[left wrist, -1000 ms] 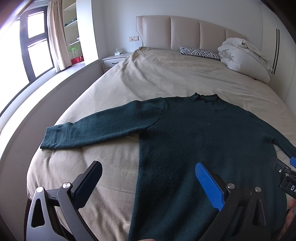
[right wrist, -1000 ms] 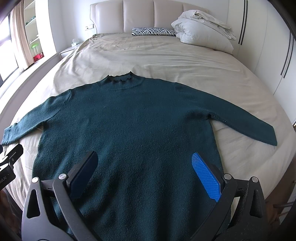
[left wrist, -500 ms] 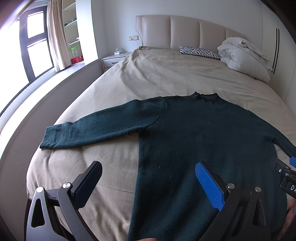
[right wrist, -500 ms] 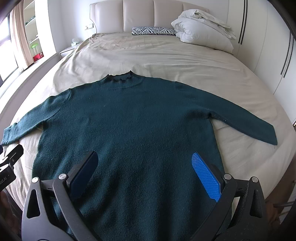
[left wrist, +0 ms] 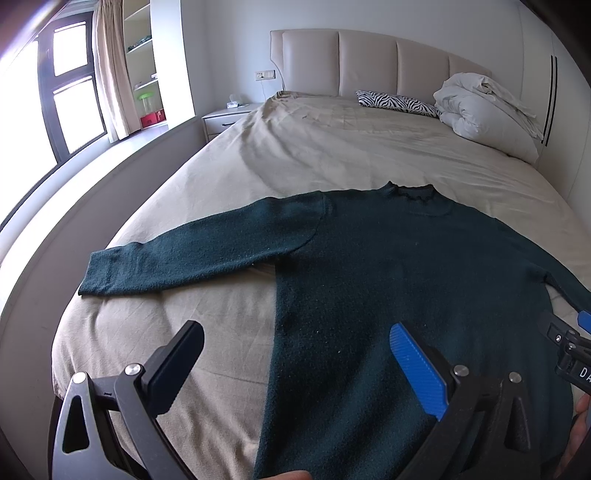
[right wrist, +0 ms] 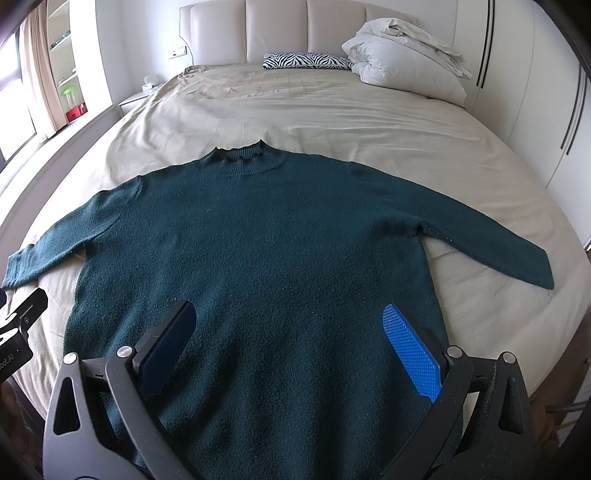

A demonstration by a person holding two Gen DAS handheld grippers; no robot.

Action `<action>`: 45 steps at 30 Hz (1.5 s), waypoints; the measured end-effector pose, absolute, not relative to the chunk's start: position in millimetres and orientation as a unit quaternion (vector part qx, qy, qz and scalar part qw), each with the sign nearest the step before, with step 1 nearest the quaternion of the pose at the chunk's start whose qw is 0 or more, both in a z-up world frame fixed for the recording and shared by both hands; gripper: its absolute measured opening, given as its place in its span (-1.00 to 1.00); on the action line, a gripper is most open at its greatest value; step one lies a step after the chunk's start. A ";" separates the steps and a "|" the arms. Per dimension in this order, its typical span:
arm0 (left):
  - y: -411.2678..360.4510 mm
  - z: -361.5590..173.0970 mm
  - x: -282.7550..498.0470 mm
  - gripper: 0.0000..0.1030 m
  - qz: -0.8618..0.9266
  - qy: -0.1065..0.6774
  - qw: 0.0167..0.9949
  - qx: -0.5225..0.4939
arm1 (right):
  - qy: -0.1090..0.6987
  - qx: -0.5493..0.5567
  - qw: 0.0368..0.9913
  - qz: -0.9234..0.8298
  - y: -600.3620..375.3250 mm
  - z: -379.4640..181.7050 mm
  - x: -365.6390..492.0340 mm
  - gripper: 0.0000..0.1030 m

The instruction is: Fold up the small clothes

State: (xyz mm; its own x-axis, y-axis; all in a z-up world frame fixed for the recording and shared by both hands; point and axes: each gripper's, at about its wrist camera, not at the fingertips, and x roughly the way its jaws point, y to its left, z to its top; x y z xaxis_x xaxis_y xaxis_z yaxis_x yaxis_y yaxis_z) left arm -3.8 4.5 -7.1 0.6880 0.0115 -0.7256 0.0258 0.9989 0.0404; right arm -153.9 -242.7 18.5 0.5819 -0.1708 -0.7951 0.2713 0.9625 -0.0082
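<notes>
- A wide bed with a beige sheet (right wrist: 332, 110) and a padded cream headboard (right wrist: 277, 29) fills both views. At its head lie a zebra-print pillow (right wrist: 306, 61) and a bundled white duvet (right wrist: 406, 70).
- A dark green knitted long-sleeved sweater (right wrist: 258, 258) lies flat and unfolded on the near half of the bed. Its ribbed collar (right wrist: 240, 157) points toward the headboard and its hem toward the cameras, so the body runs lengthwise along the bed. Both sleeves spread sideways across the bed, angled slightly toward the foot, one cuff near each edge of the mattress.
- The right claw (right wrist: 288, 336) hangs above the lower middle of the sweater body, its jaws spread wide, holding nothing and touching nothing.
- The left claw (left wrist: 295, 354) is also spread wide and empty, above the sweater's left side seam: its black finger (left wrist: 177, 365) is over bare sheet, its blue-padded finger (left wrist: 417, 365) over the knit.
</notes>
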 end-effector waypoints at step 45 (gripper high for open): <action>15.6 -48.9 23.5 1.00 -0.072 0.454 0.885 -0.073 | 0.372 0.287 0.859 -0.205 -438.4 -6.0 -196.3 1.00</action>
